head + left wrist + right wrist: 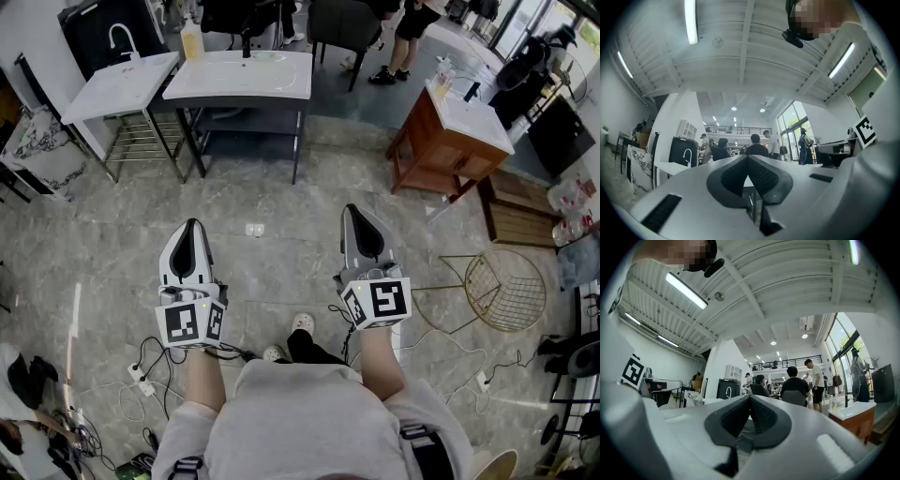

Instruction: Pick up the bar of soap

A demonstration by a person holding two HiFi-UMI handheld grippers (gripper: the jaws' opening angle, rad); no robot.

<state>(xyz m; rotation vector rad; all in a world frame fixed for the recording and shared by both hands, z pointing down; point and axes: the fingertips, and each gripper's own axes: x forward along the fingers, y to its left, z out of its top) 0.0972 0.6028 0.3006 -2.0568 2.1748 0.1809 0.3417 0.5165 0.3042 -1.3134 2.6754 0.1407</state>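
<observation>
Our left tongs (193, 228) and right tongs (355, 214) hang closed and empty near us; we cannot spot the soap, perhaps on the far washbasin (234, 92).

- Floor (281, 187): grey marbled tiles, bearing all the furniture
- Power strip (137, 373): white, lying on the tiles at lower left among loose cables (450, 361)
- Small white object (254, 229): lies alone on the tiles; its kind cannot be told
- Gold wire seat (506, 289): stands on the floor at right
- White counter (202, 86), dark legs: yellow bottle (192, 42) upright at its rear left corner, dark tap (247, 47) at the back
- White washstand (112, 94): just beside the counter, with a curved tap (120, 37)
- Wooden vanity (436, 155): white top bearing small bottles (442, 75)
</observation>
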